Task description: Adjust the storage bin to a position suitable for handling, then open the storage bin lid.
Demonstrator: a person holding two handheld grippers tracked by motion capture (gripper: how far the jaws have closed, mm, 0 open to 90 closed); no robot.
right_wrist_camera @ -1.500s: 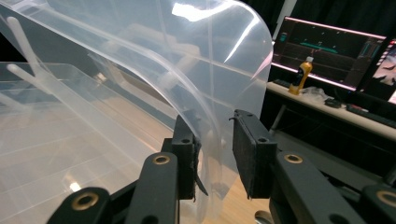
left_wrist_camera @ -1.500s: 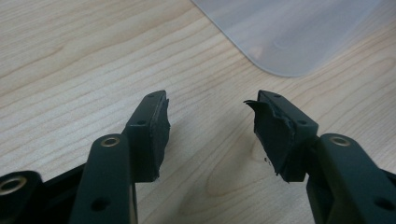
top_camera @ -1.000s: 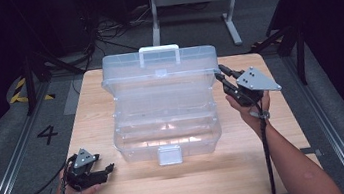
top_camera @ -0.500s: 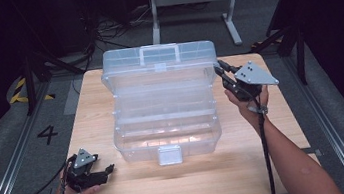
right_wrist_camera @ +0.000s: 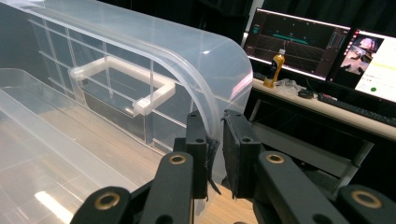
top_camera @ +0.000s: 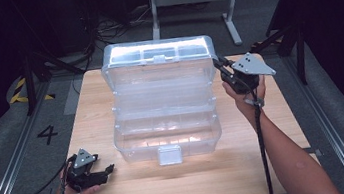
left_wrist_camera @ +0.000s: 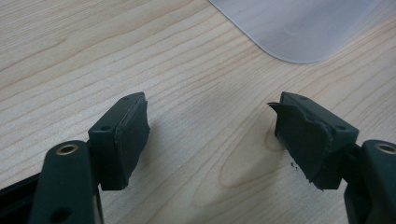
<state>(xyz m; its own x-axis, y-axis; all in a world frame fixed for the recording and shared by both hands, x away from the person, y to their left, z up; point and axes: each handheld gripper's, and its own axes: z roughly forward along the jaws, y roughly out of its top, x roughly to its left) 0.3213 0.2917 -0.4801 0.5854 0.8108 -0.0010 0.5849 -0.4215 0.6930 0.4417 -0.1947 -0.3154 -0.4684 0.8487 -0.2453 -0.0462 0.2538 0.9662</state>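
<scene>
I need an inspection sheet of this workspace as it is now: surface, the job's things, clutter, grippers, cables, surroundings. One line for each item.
Surface: wooden table, bare around the box.
Job's things: clear plastic box at table centre; its lid raised upright, front latch hanging free.
Clutter: nothing seen.
Grippers: right gripper shut on the lid's edge; left gripper open, low over the table's near left corner, holding nothing.
Cables: one trails from each gripper; more lie on the floor behind the table.
Surroundings: monitors, bottle and keyboard on a desk.

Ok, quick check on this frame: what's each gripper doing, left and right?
Left gripper: open, holding nothing, low over the wooden table.
Right gripper: shut on the edge of the clear box lid, which stands raised.
</scene>
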